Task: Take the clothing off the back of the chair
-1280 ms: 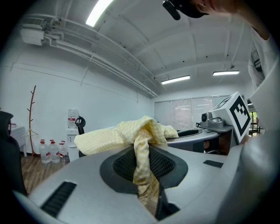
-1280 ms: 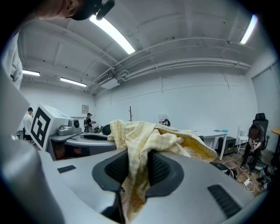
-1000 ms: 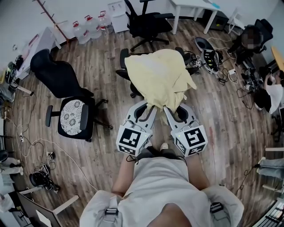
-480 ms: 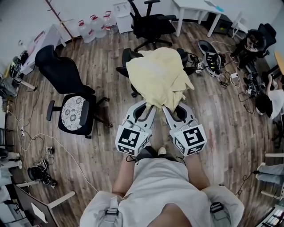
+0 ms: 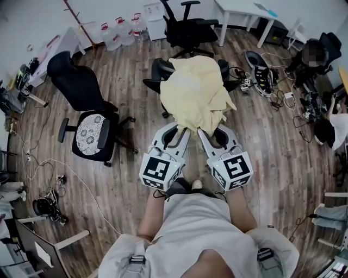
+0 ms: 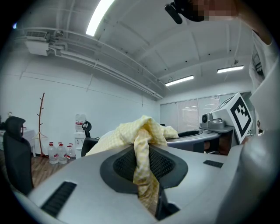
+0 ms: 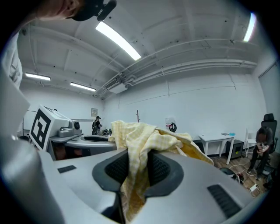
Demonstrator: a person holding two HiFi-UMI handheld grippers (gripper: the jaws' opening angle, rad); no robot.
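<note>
A pale yellow checked garment (image 5: pixel 196 95) hangs spread in the air over a black office chair (image 5: pixel 159 70), whose seat and armrests show behind it. My left gripper (image 5: pixel 182 129) is shut on the garment's near edge on the left, and my right gripper (image 5: pixel 202 131) is shut on that edge on the right. In the left gripper view the yellow cloth (image 6: pixel 142 153) is pinched between the black pads. The right gripper view shows the same cloth (image 7: pixel 135 168) clamped between its pads. Both grippers point forward, side by side.
A second black chair with a patterned seat cushion (image 5: pixel 89 133) stands to the left. A third black chair (image 5: pixel 187 27) is farther back by a white table (image 5: pixel 239 11). Water jugs (image 5: pixel 119 30), floor cables (image 5: pixel 49 168) and gear (image 5: pixel 261 76) lie around; seated people (image 5: pixel 334 117) are at right.
Both grippers have lifted a little with the garment, which has drawn up and toward me off the chair; more of the chair's seat now shows behind it.
</note>
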